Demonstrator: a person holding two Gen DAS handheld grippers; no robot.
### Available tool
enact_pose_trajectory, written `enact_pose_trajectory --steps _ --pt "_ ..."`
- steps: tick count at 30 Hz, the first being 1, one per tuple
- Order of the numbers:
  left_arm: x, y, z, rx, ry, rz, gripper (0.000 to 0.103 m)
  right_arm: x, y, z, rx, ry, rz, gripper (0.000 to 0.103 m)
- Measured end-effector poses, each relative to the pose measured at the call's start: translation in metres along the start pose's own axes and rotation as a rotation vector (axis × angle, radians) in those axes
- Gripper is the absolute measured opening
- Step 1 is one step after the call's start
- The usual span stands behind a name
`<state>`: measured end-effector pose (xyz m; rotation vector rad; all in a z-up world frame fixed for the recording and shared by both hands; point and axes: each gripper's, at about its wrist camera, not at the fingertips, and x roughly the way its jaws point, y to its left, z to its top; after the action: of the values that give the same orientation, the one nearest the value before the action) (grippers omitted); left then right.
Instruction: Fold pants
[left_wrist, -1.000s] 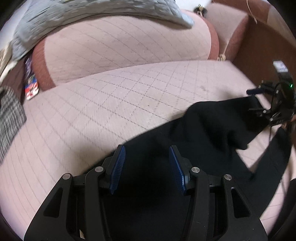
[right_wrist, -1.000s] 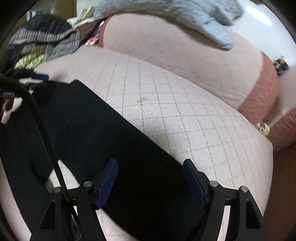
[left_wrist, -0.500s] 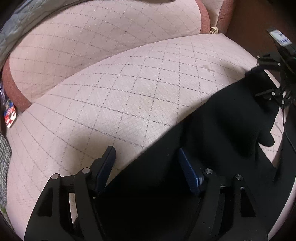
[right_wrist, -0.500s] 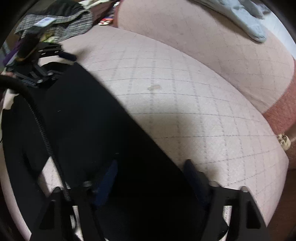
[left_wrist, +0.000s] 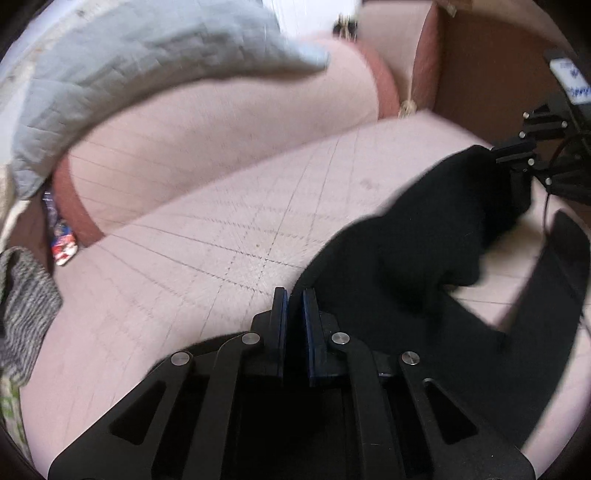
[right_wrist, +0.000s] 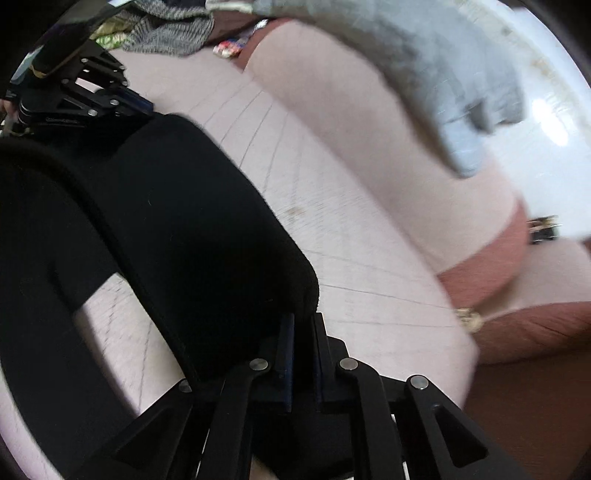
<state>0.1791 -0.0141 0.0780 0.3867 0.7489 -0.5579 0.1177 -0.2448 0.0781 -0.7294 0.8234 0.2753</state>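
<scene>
- Gripping is done on both sides, judging by the pictures: the left gripper (left_wrist: 293, 295) has its blue-padded fingers (left_wrist: 279, 314) drawn close on an edge of the black fabric pants (left_wrist: 406, 258), and the right gripper (right_wrist: 303, 321) pinches another edge the same way.
- The pants lie on the pale pink quilted sofa seat (left_wrist: 221, 240), partly lifted and bunched between the two grippers, one leg trailing toward the seat's front edge.
- No neat fold shows yet; I would call this the start of the first fold, with the held edge yet to be carried over and laid flat.
- Left to do, as I judge it: laying that fold, smoothing, and at least one more fold.
- A grey quilted blanket (left_wrist: 129, 74) drapes over the sofa back, well apart from the work.
</scene>
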Motion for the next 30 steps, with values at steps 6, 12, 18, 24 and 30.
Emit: enact_pose_trajectory --steps 6,12,18,24,30 --pt "-0.086 -0.049 -0.062 -0.031 -0.028 -0.101 0.007 -0.096 0.045 -0.071 -0.018 -0.069 0.020 0.007" --pt "-0.095 -0.073 -0.117 -0.191 0.133 -0.151 0.007 -0.087 0.101 -0.140 -0.018 0.114 0.155 0.007" --pt "-0.121 -0.038 -0.141 -0.502 0.103 -0.144 0.007 -0.108 0.090 -0.143 0.131 0.083 0.189 0.020" --pt "-0.144 -0.012 -0.151 -0.589 0.057 0.006 0.038 -0.136 0.107 -0.089 0.196 -0.105 0.301 0.046" --pt "-0.143 0.014 -0.167 -0.711 0.032 0.076 0.038 -0.105 0.171 -0.026 0.163 -0.209 0.371 0.046"
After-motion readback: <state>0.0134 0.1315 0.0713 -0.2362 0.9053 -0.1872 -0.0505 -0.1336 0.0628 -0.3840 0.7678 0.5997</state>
